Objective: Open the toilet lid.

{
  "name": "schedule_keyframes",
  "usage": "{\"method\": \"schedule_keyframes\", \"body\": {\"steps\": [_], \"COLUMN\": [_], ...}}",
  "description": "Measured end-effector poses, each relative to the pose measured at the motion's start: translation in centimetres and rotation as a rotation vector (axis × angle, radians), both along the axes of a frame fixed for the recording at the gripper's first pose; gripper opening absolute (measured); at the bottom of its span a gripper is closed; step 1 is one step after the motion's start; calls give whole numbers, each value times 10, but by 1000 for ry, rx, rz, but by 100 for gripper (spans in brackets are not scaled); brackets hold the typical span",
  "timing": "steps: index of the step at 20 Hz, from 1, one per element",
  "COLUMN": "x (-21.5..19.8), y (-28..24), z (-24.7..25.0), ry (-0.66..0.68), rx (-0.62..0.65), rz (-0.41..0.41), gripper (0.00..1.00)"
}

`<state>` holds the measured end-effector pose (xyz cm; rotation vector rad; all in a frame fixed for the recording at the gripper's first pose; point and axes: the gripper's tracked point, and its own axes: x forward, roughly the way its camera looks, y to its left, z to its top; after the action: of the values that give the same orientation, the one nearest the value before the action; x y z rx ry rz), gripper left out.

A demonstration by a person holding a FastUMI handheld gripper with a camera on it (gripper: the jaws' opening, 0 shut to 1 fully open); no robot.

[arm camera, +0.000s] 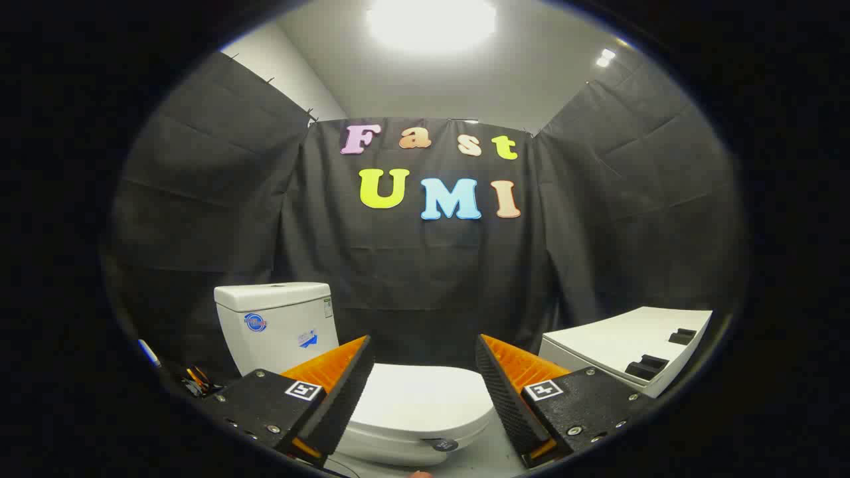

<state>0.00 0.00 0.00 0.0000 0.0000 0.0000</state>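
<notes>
Starting at the left: small clutter [196,382], too blurry to name, is sitting low beside the toilet. Next to it the cistern [279,325] is standing upright, glossy white ceramic, boxy with rounded corners, stickers on its front face.

You're holding the gripper [423,388] low and level, and its fingers are standing wide apart with nothing between them but air. They're gripping nothing. The left finger [345,392] is overlapping the toilet's left side; its inner face is ribbed and wedge-shaped, with a square marker on the block behind.

The toilet lid [425,398] is lying closed and flat just ahead of the fingers and a little below them, showing through the gap. It's smooth white plastic, rounded oval, with its long axis running away from you toward the cistern, the hinge end far, the free front edge nearest you. That front lip is the relation that counts: I judge you're needing to drop and get under it, then lift up and back.

The right finger [501,392] is matching the left. Farther right, a flat white panel [617,342] with dark blocks on it is resting well apart from the toilet.
</notes>
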Motion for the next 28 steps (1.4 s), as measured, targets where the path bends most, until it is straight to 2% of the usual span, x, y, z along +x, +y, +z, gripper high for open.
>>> {"method": "schedule_keyframes", "body": {"steps": [28], "x": [1], "y": [-1], "z": [-1], "ry": [-25], "rx": [25], "rz": [-16], "gripper": [95]}}
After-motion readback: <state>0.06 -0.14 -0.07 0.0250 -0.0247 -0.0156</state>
